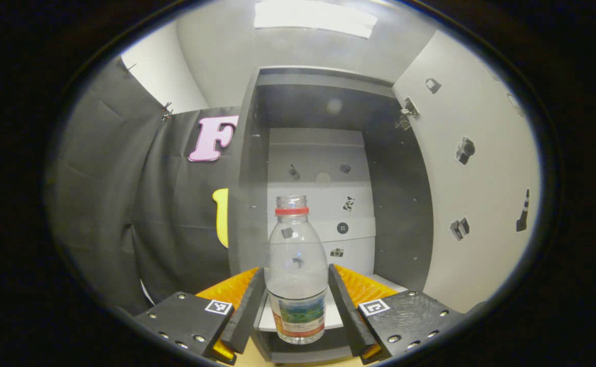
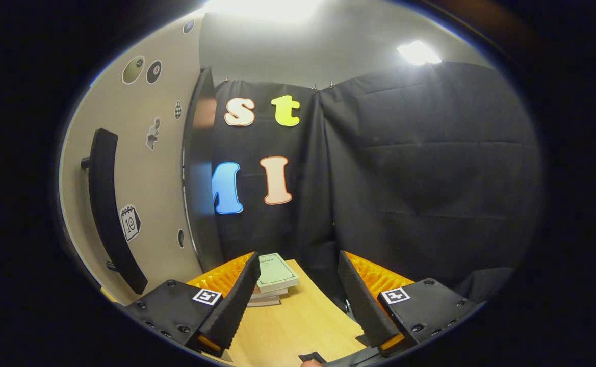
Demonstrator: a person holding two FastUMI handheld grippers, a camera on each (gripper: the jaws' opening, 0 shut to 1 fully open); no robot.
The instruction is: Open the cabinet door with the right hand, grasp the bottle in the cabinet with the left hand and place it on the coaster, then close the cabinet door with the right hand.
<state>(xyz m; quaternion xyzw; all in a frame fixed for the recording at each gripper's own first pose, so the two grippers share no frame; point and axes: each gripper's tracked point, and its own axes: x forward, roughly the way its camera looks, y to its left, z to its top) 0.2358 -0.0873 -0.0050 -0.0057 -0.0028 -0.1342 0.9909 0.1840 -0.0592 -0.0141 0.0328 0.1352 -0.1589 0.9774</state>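
Bottle (image 1: 296,270) stood upright between the left tool (image 1: 296,306) fingers, in front of the open cabinet (image 1: 328,153), label band low, red neck ring up top, no cap seen. Long axis vertical, mouth pointing up. Looked clear thin plastic, apparently empty or close to it: judged light, walls likely to dent under squeeze, smooth and a bit slippery. Best hold judged at the lower body around the label, where the fingers sat. Left tool fingers flanked the bottle on both sides, very close at the label; couldn't tell whether both actually pressed on it. Couldn't tell either whether the base rested on the cabinet shelf (image 1: 336,316) or hung just clear of it.

Cabinet door (image 1: 481,178) swung wide open to the right, hinges visible at its top edge.

Right tool (image 2: 295,300) fingers apart, nothing between them, held over the wooden bench (image 2: 298,326). Door handle (image 2: 109,214) to its left, not touched. Stack of books (image 2: 275,280) at the bench's far edge. Coaster not identifiable.
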